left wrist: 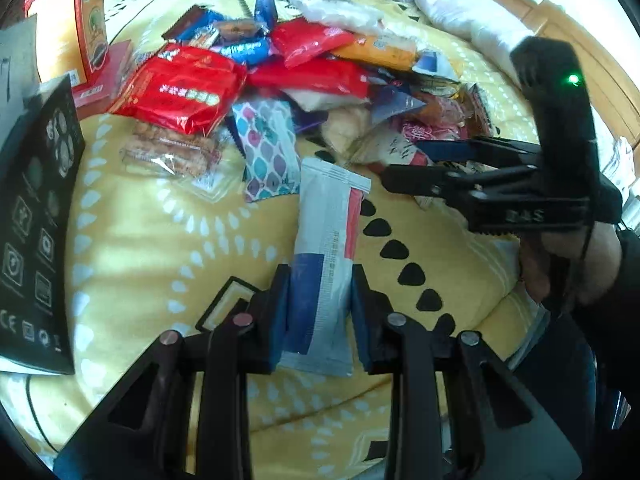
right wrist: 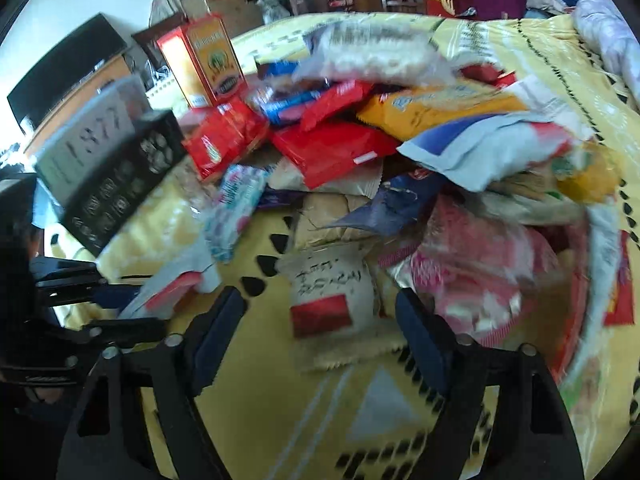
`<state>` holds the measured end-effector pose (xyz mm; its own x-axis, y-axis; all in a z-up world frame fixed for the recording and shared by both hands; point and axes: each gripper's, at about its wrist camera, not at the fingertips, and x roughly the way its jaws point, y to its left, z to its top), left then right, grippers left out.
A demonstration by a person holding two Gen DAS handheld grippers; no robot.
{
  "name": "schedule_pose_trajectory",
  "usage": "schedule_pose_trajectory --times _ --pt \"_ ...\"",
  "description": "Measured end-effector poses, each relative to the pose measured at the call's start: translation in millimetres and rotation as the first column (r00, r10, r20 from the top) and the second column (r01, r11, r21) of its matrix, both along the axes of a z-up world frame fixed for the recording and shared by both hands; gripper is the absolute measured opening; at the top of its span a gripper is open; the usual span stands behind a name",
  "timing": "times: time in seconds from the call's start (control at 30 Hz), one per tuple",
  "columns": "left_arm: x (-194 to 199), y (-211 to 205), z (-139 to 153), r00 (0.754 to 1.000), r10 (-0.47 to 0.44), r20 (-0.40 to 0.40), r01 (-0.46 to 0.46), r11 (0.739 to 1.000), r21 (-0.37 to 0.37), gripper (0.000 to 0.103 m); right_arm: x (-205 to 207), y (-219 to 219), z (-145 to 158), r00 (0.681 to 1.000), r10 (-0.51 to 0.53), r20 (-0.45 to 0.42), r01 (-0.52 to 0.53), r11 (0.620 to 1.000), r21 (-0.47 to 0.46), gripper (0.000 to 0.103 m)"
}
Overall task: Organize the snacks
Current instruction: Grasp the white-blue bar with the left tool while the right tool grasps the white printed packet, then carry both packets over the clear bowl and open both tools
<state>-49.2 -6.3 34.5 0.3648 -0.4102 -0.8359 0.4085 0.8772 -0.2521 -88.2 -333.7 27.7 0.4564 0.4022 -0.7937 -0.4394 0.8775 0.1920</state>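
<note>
The left gripper (left wrist: 320, 312) is pinching the near end of a grey packet (left wrist: 328, 240) with a blue and red panel, its pads pressed on both sides, the packet stretching out ahead of the fingers; the right gripper (right wrist: 320, 336) stands spread, a cream packet (right wrist: 332, 300) with a red label lying between the fingers unpinched. This looks like the picking step: the left needs lifting clear; the right needs closing squarely. Beyond both fingertips the snack pile (left wrist: 280, 72) sprawls on a yellow patterned blanket (left wrist: 160, 248); an orange box (right wrist: 204, 60) stands further off in a cluttered room.

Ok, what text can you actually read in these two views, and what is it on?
"CE": black box, at its bottom corner.
Red packet, white-and-blue packet, orange carton: print too blurred to read.
Right wrist view: motion-blurred, nothing readable.
</note>
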Motion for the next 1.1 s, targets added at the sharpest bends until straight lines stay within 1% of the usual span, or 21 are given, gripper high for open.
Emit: schedule_pose_trajectory --times 0.03,0.07,0.1,0.13,0.17,0.2,0.23,0.27,0.33,0.37,0.43,0.5,0.57,0.63,0.73,0.8,0.87,0.9,0.97,1.03,1.1 --pt "1.0 -1.1 -2.2 1.0 0.002 -0.002 -0.002 1.0 0.001 0.029 3.5 0.7 -3.4 1.0 0.001 -0.009 -0.001 1.0 0.0 0.071" --pt "2.2 -2.4 -4.6 1.0 0.003 -0.002 -0.003 1.0 0.002 0.029 5.9 1.5 -7.8 1.0 0.0 -0.02 0.0 1.0 -0.004 0.069" --pt "4.2 -3.2 -6.5 1.0 0.007 -0.001 -0.007 1.0 0.0 0.029 7.2 1.5 -11.3 1.0 -0.006 -0.024 0.006 1.0 -0.012 0.063" --pt "5.4 -2.8 -7.4 1.0 0.013 0.001 -0.013 1.0 -0.003 0.031 5.8 0.6 -11.9 1.0 -0.021 -0.019 0.02 1.0 -0.021 0.053" --pt "6.8 -3.8 -7.8 1.0 0.017 0.007 -0.017 1.0 -0.001 0.031 3.1 -2.7 -11.2 0.999 -0.043 -0.018 0.042 0.999 -0.021 0.05" --pt "5.4 -1.1 -8.0 1.0 0.014 0.011 -0.014 1.0 0.001 0.033 0.1 -7.6 -8.3 0.998 -0.063 -0.028 0.064 0.998 0.011 0.05" --pt "7.1 -5.2 -8.1 1.0 0.011 0.018 -0.011 1.0 0.004 0.039 -2.7 -11.0 -5.5 0.997 -0.076 -0.032 0.077 0.996 0.036 0.05" --pt "8.1 -8.3 -7.6 1.0 0.01 0.029 -0.01 1.0 0.003 0.047 -6.7 -13.8 -2.7 0.995 -0.09 -0.031 0.091 0.994 0.052 0.05" --pt "8.7 -13.6 -8.0 0.999 0.014 0.044 -0.014 1.0 0.006 0.054 -19.3 -18.9 2.6 0.993 -0.115 -0.03 0.117 0.99 0.078 0.05" --pt "8.8 -16.4 -8.4 0.998 0.015 0.053 -0.016 1.0 0.015 0.055 -24.6 -20.9 3.7 0.992 -0.124 -0.032 0.127 0.988 0.091 0.05" --pt "9.0 -20.0 -9.4 0.998 0.014 0.068 -0.017 0.999 0.03 0.053 -34.2 -24.1 2.7 0.99 -0.136 -0.045 0.14 0.984 0.107 0.05" --pt "9.7 -18.5 -7.9 0.997 0.026 0.069 -0.028 0.999 0.034 0.029 -41.2 -25.5 0.1 0.988 -0.146 -0.053 0.151 0.982 0.11 0.05" --pt "11.7 -15.5 -4.1 0.998 0.037 0.053 -0.038 0.999 0.017 0.028 -45.1 -23.5 -1.8 0.986 -0.157 -0.057 0.162 0.98 0.115 0.05" --pt "11.1 -12.5 4.3 0.997 0.045 0.067 -0.047 0.999 0.023 0.028 -48.7 -25.2 1.5 0.984 -0.168 -0.055 0.174 0.977 0.125 0.05" --pt "5.9 -3.8 26.1 0.995 0.055 0.086 -0.054 0.998 -0.013 0.028 -52.0 -26.5 16.3 0.983 -0.182 -0.028 0.184 0.974 0.135 0.05" --pt "3.1 2.8 49.6 0.991 0.061 0.123 -0.057 0.998 -0.037 0.028 -52.4 -24.9 31.6 0.982 -0.188 0.002 0.186 0.973 0.138 0.05" --pt "-1.6 12.0 81.0 0.981 0.069 0.181 -0.056 0.996 -0.076 0.028 -53.0 -24.0 52.8 0.981 -0.189 0.042 0.181 0.973 0.143 0.05" --pt "-2.7 17.1 95.4 0.976 0.076 0.204 -0.059 0.994 -0.091 0.028 -52.5 -22.3 70.3 0.98 -0.187 0.075 0.175 0.974 0.145 0.05" --pt "-4.8 35.6 128.4 0.96 0.11 0.258 -0.078 0.988 -0.13 0.028 -50.5 -17.5 99.4 0.975 -0.181 0.127 0.162 0.975 0.151 0.05" --pt "-5.2 58.6 154.7 0.94 0.156 0.304 -0.115 0.982 -0.149 0.028 -46.3 -8.8 129.9 0.969 -0.17 0.179 0.142 0.977 0.16 0.05" --pt "-1.6 91.5 178.3 0.911 0.224 0.346 -0.18 0.972 -0.153 0.028 -40.1 5.5 160.5 0.962 -0.15 0.227 0.113 0.979 0.169 0.05"
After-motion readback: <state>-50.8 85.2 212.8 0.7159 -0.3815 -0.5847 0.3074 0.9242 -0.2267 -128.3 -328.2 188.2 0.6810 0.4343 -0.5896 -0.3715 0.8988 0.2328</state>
